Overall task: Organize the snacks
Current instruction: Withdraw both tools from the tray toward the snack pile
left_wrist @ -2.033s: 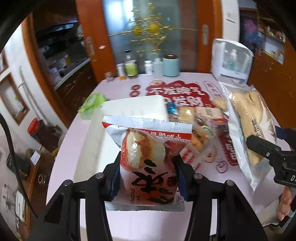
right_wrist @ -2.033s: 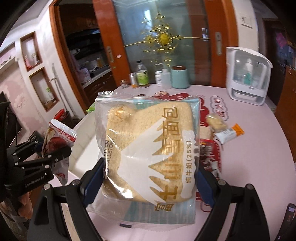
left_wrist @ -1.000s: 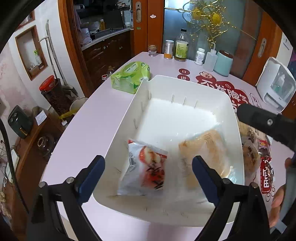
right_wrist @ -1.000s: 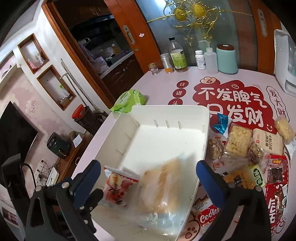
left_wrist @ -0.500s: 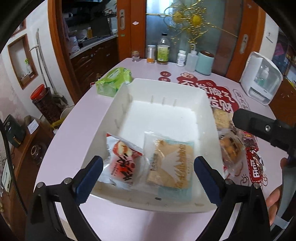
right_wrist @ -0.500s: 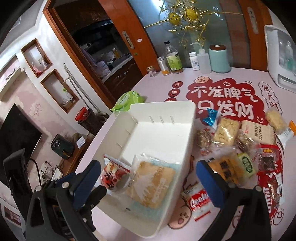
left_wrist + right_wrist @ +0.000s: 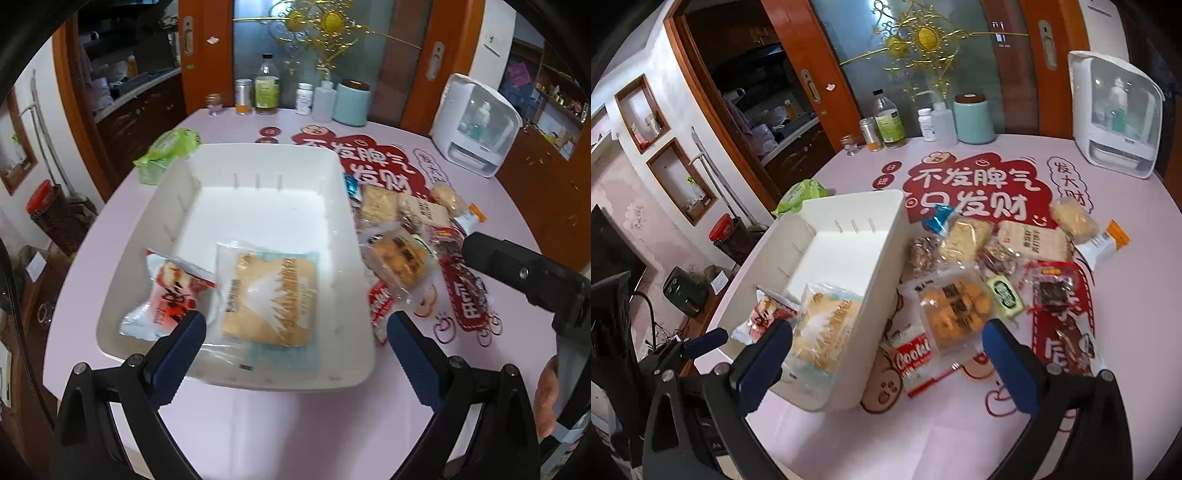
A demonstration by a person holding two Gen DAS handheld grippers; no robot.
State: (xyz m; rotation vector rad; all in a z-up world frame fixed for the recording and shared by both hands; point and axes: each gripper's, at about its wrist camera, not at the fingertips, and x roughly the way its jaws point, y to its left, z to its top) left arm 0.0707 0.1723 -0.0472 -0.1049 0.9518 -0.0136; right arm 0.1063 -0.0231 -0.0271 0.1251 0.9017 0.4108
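Gaping wide, both grippers, left gripper point(image 7: 295, 334) and right gripper point(image 7: 886, 341), above red "Cookie" packet point(image 7: 916, 360).

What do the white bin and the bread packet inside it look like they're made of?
The white bin looks like moulded plastic with a smooth, slightly glossy finish: rounded rim, thin walls and moulded slots. The bread packet seems to be thin clear plastic film, crinkled and shiny, with printed white and blue areas; the bread shows through it.
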